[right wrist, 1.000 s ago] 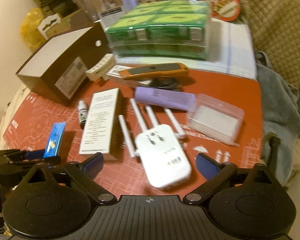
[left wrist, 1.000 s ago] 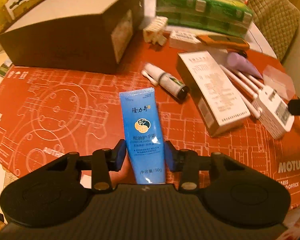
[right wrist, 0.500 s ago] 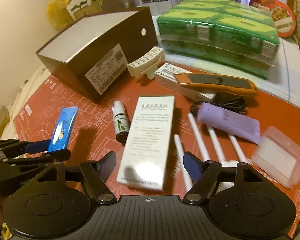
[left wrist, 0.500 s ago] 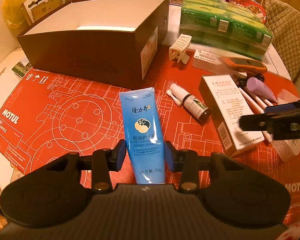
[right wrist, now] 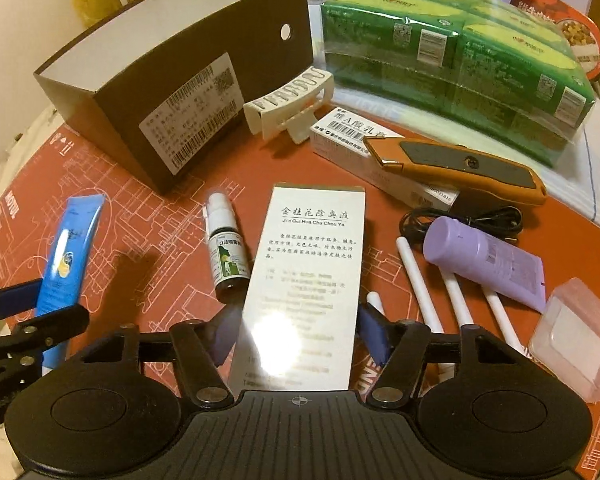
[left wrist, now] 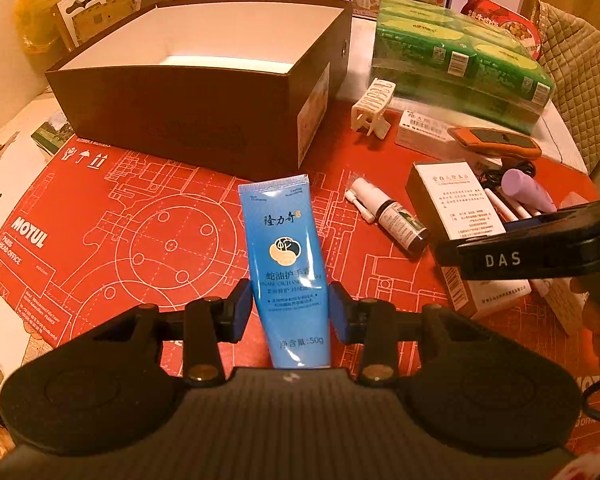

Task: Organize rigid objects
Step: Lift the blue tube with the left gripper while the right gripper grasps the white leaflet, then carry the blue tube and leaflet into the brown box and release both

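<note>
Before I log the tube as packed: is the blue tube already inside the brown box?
No, the blue tube sits between the left hand-held gripper fingers, outside the brown box.

The right gripper (right wrist: 298,334) straddles a tall white printed cardboard carton (right wrist: 304,280), pads flanking its sides. At ten o'clock sits an open brown cardboard box (right wrist: 172,80).

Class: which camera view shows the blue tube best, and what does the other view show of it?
Left wrist view: the blue tube faces the camera, label readable, between the left tool's fingers. The right wrist view shows it edge-on at the far left, foreshortened.
</note>
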Demonstrator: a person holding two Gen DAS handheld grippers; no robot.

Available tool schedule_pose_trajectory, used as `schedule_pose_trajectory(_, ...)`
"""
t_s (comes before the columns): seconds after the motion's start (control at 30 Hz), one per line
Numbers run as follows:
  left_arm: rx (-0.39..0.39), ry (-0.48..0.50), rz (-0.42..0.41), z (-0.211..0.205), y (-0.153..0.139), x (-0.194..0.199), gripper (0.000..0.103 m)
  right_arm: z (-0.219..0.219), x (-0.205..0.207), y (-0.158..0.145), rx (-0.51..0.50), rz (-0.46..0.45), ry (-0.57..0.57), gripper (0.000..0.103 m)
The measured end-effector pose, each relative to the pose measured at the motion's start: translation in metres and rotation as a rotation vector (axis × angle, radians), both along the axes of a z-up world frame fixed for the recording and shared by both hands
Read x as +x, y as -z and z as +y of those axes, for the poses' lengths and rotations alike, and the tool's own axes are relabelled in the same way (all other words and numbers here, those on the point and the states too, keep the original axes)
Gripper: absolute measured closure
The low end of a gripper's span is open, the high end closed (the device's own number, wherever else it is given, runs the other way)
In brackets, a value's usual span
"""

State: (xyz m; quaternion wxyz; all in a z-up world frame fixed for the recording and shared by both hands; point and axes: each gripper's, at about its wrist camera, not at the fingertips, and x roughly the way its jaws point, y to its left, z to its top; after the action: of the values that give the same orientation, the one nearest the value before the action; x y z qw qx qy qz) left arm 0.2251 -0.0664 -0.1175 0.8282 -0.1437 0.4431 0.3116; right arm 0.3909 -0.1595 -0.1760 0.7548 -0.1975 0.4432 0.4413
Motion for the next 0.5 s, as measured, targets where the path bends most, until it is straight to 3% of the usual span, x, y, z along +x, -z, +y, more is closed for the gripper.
schedule_pose_trajectory(0.5,0.022,0.031,-0.05,-0.003,-0.024,-0.002,0.067,-0.033,-0.008,-0.043,0.146,0.034,0.053,0.046)
